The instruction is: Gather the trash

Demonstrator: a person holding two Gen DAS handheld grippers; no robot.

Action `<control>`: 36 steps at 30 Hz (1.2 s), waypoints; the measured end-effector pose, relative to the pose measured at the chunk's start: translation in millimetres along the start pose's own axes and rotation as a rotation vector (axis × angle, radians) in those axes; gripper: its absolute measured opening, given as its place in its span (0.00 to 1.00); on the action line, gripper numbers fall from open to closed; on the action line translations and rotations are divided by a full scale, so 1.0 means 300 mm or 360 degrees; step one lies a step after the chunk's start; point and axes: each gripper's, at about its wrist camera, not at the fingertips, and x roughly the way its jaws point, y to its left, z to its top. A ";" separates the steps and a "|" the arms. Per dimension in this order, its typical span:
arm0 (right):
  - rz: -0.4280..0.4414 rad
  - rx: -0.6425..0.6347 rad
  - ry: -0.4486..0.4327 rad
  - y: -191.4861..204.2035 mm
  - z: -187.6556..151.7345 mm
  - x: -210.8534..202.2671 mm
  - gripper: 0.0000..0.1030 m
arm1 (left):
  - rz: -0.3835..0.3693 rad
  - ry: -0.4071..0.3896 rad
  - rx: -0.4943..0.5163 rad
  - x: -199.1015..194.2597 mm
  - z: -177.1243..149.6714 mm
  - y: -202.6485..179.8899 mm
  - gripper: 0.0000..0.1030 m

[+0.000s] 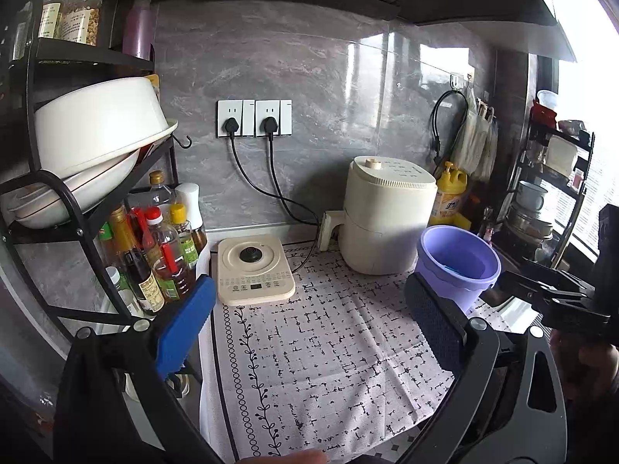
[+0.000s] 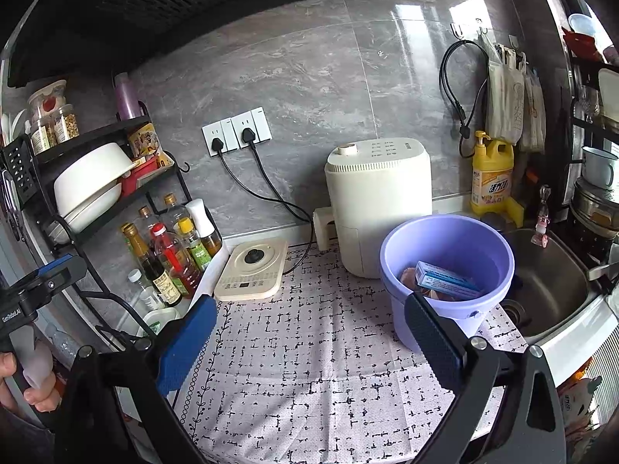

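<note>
A purple bucket (image 2: 445,266) stands on the patterned cloth (image 2: 309,348) at the right, next to the sink. Inside it lie a blue and white box (image 2: 445,280) and some brownish scraps (image 2: 410,276). The bucket also shows in the left wrist view (image 1: 456,263). My right gripper (image 2: 309,332) is open and empty, above the cloth, with its right finger just in front of the bucket. My left gripper (image 1: 309,317) is open and empty above the cloth, to the left of the bucket.
A cream appliance (image 2: 379,201) stands behind the bucket. A flat induction cooker (image 2: 251,270) lies at the back left. A rack with bottles (image 2: 170,255) and bowls (image 2: 89,185) lines the left. A steel sink (image 2: 553,282) and yellow detergent bottle (image 2: 491,178) are at the right.
</note>
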 end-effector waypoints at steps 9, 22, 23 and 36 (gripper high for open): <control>-0.0025 0.0009 -0.0003 0.011 -0.009 -0.011 0.92 | -0.0028 0.0004 -0.0004 0.000 0.000 0.001 0.94; -0.0016 0.0003 0.0001 0.015 -0.013 -0.008 0.92 | -0.0020 0.0003 -0.0010 0.001 -0.002 0.011 0.94; -0.0013 0.0000 0.0001 0.015 -0.012 -0.008 0.92 | -0.0019 0.0002 -0.0014 -0.001 -0.003 0.012 0.94; 0.0007 -0.0023 0.0004 0.022 0.003 0.015 0.92 | 0.0019 0.0003 -0.0036 0.008 0.003 0.012 0.94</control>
